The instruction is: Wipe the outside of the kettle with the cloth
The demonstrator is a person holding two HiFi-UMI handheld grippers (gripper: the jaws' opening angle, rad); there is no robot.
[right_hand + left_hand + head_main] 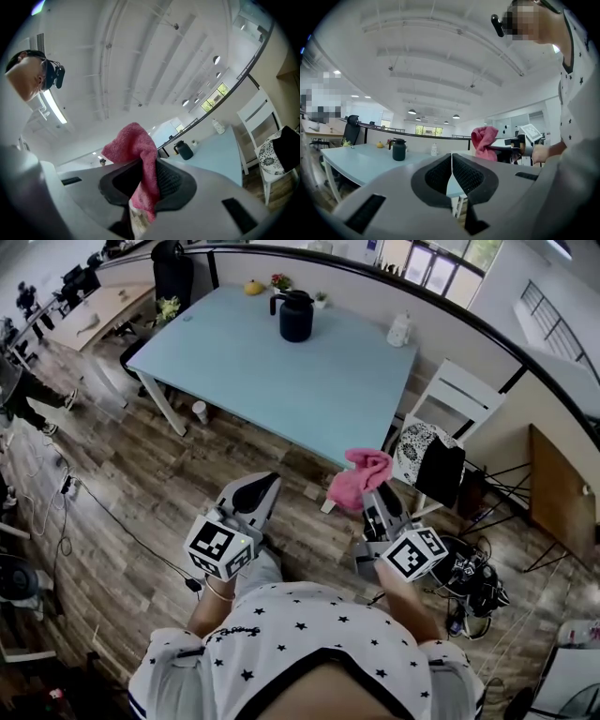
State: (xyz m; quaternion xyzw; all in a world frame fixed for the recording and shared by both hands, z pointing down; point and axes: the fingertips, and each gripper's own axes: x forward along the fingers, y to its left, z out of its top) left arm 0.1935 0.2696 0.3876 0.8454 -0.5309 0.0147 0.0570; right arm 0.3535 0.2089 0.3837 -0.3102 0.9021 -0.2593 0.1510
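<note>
A dark kettle (295, 316) stands upright near the far edge of the light-blue table (281, 371); it also shows small in the left gripper view as the kettle (398, 149) and in the right gripper view as the kettle (183, 150). My right gripper (373, 495) is shut on a pink cloth (359, 478), which bunches above the jaws as the cloth (138, 161). My left gripper (260, 489) is shut with nothing between its jaws. Both grippers hang over the wooden floor, well short of the table and far from the kettle.
A white bottle (400, 329), a yellow fruit (253, 286) and small flower pots (280, 281) stand along the table's far edge. A white chair (448, 399) with dark clothing (439, 470) stands right of the table. Cables and gear (473, 582) lie on the floor at right.
</note>
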